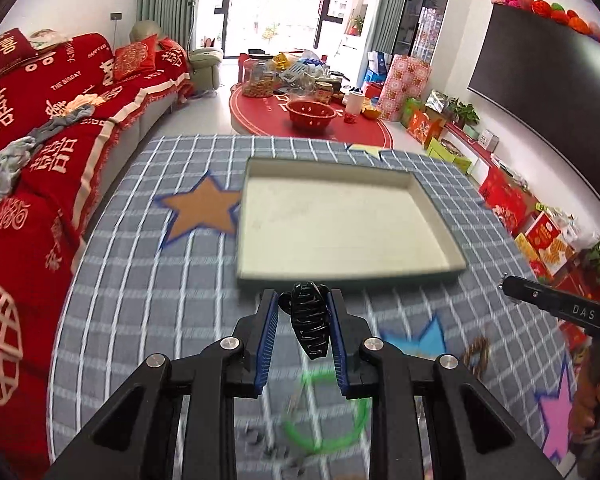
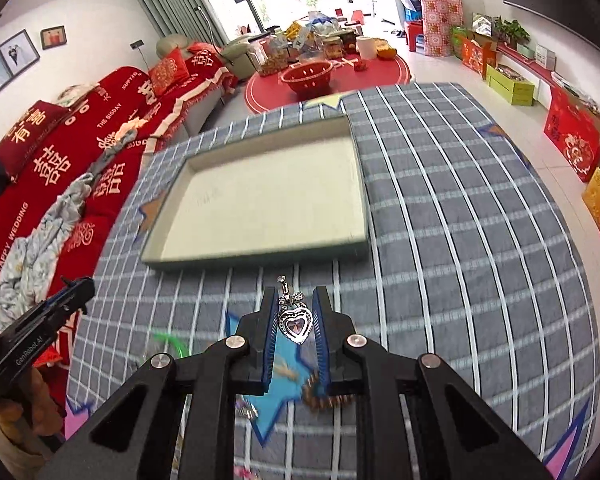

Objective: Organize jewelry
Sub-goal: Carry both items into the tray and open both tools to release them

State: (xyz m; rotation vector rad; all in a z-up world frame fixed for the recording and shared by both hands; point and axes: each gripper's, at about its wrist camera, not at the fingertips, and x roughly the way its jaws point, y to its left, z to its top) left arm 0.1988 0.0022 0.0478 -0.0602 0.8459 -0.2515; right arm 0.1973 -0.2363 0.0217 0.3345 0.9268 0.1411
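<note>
My left gripper is shut on a black claw hair clip, held above the checked tablecloth just short of the near rim of a shallow cream tray. My right gripper is shut on a silver heart-shaped pendant, also raised before the tray. The tray's floor is bare in both views. On the cloth below lie a green ring bangle and a brown beaded bracelet, both blurred. The other gripper shows at the edge of each view.
The table carries a grey checked cloth with coloured stars. Small dark pieces lie near the green bangle. A red-covered sofa stands left. A low red table with a red bowl and jars is behind. Red boxes line the right wall.
</note>
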